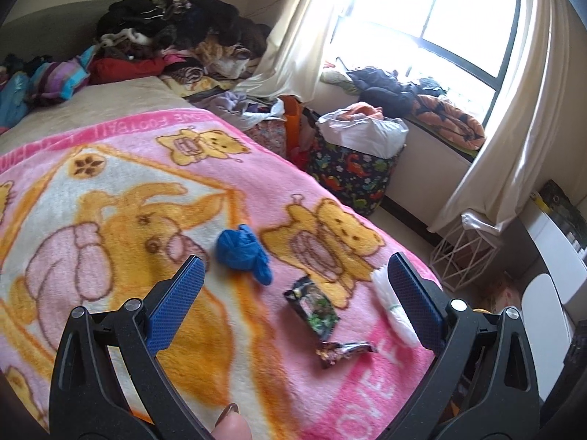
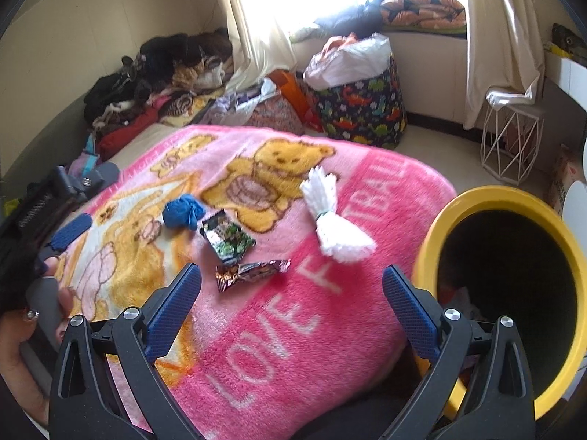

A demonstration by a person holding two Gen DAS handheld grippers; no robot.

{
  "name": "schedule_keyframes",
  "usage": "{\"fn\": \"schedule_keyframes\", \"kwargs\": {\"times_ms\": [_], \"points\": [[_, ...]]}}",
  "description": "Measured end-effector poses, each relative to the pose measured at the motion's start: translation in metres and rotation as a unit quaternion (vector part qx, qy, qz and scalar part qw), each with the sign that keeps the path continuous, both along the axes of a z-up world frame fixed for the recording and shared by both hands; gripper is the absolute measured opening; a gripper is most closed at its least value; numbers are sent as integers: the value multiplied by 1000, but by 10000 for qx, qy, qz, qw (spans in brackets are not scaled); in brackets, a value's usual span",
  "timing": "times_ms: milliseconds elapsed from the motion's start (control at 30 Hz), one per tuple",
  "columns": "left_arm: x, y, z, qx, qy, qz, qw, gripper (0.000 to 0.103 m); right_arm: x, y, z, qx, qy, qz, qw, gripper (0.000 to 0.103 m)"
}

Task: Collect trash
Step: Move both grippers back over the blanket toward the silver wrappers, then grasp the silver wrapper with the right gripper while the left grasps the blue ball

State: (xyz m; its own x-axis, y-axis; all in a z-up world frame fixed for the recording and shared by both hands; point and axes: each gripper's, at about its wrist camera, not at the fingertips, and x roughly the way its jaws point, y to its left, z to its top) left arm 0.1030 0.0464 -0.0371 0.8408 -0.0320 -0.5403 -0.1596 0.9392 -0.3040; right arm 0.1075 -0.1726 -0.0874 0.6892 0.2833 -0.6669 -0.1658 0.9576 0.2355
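two wrappers (image 2: 227, 242), one blue wad (image 2: 182, 213), one bin (image 2: 444, 220)

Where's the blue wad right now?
The blue wad lies on the pink blanket, just left of the green wrapper, beside the bear print.

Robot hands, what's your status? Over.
Left gripper and right gripper open, empty. Wrappers, blue wad, white bundle on blanket. Yellow bin beside. Nothing blocking.
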Motion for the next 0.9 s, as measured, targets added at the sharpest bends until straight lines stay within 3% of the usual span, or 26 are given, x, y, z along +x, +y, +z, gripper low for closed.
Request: {"fn": "schedule_keyframes", "kwargs": {"times_ms": [300,567,900], "points": [[7,25,-23,-160,265,208,9993,92,30,28,-33,-29,396,87,9992,96],[19,38,-46,-331,541,278,9976,92,56,42,-58,-88,628,222,9977,79],[48,42,-66,-238,817,249,9961,92,69,41,-79,-53,799,312,9963,72]]}}
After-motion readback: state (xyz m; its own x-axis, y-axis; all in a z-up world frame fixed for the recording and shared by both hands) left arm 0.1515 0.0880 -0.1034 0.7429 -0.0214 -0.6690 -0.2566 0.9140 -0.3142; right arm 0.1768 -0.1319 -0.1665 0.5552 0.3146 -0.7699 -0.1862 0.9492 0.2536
